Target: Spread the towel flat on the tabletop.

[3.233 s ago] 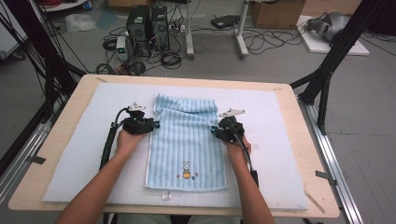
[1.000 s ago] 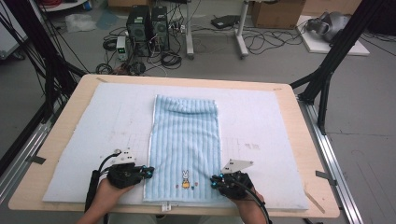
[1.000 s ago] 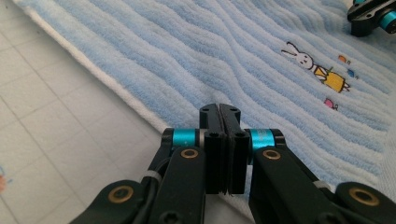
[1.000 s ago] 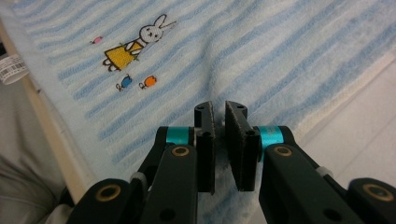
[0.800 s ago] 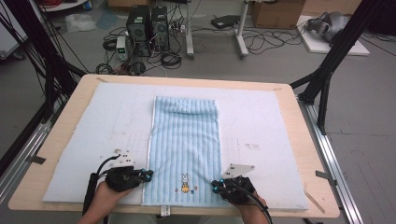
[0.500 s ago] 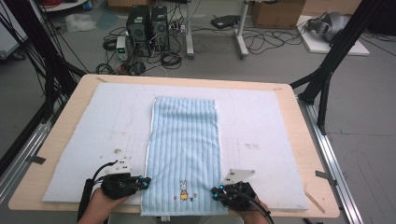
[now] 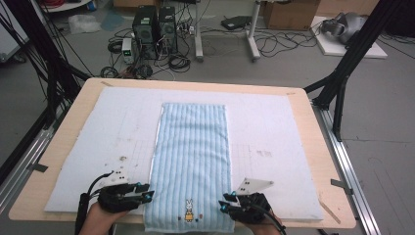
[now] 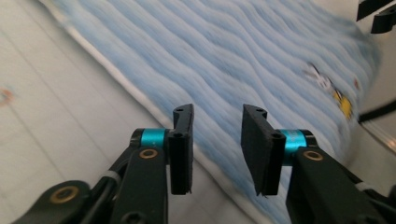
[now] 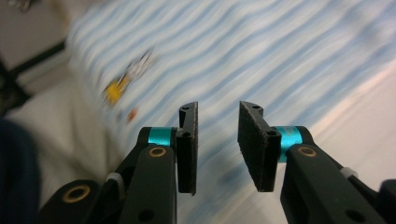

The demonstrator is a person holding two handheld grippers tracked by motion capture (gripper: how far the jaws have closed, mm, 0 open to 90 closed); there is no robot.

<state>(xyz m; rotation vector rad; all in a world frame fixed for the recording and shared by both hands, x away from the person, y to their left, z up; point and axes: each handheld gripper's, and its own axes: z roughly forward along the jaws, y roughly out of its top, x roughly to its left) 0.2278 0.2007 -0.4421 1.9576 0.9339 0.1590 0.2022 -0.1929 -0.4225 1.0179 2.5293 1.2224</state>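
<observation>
A light blue striped towel (image 7: pixel 192 161) lies flat and lengthwise on the white mat (image 7: pixel 98 142), with a small rabbit emblem (image 7: pixel 188 211) near its near edge. My left gripper (image 7: pixel 147 195) sits at the towel's near left corner. In the left gripper view its jaws (image 8: pixel 217 116) have just been opening and stand apart over the towel's (image 8: pixel 243 60) edge, nothing between them. My right gripper (image 7: pixel 224 204) is at the near right corner. Its jaws (image 9: pixel 217 109) have also just been opening and are empty above the blurred towel (image 9: pixel 261 60).
The mat covers a wooden table (image 7: pixel 323 161) whose near edge runs just under both hands. Black frame legs (image 7: pixel 342 73) stand at the right, with computer towers (image 7: pixel 154 27) and cables on the floor beyond. The right gripper's tips (image 8: pixel 378 16) appear far off in the left gripper view.
Both grippers came from the towel's middle back to its near corners. The towel slid toward the near edge and its bunched far end flattened. Both pairs of jaws, shut before, now stand apart.
</observation>
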